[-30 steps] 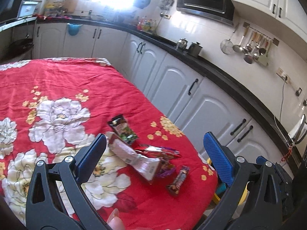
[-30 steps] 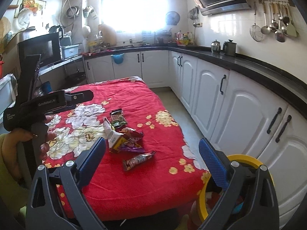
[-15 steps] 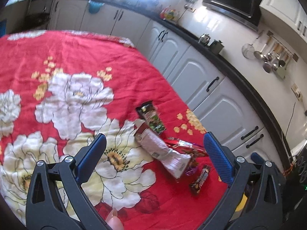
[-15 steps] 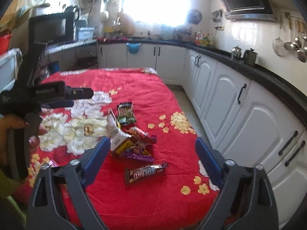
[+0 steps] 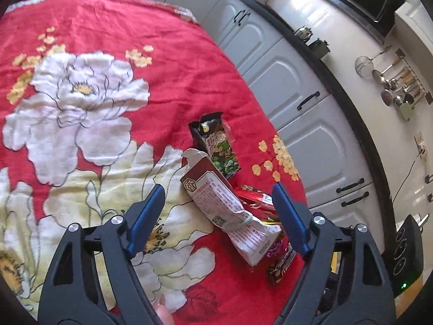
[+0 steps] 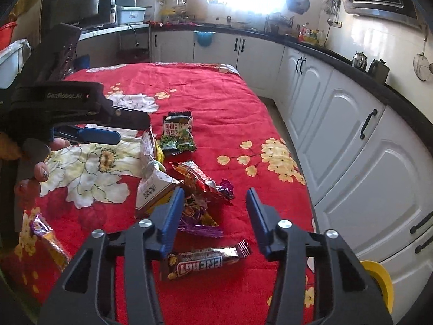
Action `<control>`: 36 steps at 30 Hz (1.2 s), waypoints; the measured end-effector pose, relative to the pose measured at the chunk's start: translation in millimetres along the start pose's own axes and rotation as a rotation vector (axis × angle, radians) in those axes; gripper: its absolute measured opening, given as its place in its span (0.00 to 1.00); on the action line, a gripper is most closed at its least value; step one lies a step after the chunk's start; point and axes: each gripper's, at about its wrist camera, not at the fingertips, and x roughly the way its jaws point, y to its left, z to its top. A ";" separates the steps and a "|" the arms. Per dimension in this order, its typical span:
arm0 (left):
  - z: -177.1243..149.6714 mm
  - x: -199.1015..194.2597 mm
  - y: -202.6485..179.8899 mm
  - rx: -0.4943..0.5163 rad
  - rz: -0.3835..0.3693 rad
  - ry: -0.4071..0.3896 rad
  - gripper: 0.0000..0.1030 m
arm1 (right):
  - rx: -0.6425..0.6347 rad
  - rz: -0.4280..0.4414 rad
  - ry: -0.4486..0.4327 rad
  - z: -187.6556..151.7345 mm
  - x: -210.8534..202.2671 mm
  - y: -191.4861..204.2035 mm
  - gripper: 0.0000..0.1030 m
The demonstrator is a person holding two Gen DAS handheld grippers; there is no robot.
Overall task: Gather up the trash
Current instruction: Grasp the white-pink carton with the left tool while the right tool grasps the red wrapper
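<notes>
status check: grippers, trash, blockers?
Left gripper open over white carton. Right gripper open above ENERGY bar. Wrappers piled together on red cloth. Nothing blocking.

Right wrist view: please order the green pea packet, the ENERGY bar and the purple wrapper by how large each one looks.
1. ENERGY bar, the longest, though also nearest to the camera.
2. Green pea packet and purple wrapper look alike in size; the right gripper partly hides the wrapper, so I do not rank them.

Your left tongs (image 5: 216, 211) hang open over the white carton (image 5: 230, 214), among wrappers on the red-clothed counter (image 5: 121, 27).
</notes>
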 end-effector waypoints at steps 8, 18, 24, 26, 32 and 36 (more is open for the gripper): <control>1.8 23.6 8.7 -0.067 0.009 0.054 0.59 | -0.003 0.058 0.002 -9.4 -4.0 4.3 0.08; 1.5 27.2 12.3 -0.043 0.037 0.054 0.38 | 0.053 0.104 -0.050 -17.0 -36.4 4.9 0.06; -5.7 16.6 15.7 -0.032 0.015 0.035 0.37 | 0.076 0.113 -0.069 -18.9 -52.1 2.8 0.06; -8.3 10.3 18.7 -0.039 0.002 0.023 0.36 | 0.086 0.111 -0.076 -20.3 -56.0 1.9 0.06; -14.8 -11.4 21.0 -0.034 -0.034 -0.019 0.31 | 0.104 0.109 -0.086 -23.2 -66.9 5.5 0.06; -20.2 -25.6 16.0 -0.010 -0.057 -0.050 0.27 | 0.108 0.106 -0.096 -24.0 -74.3 7.7 0.06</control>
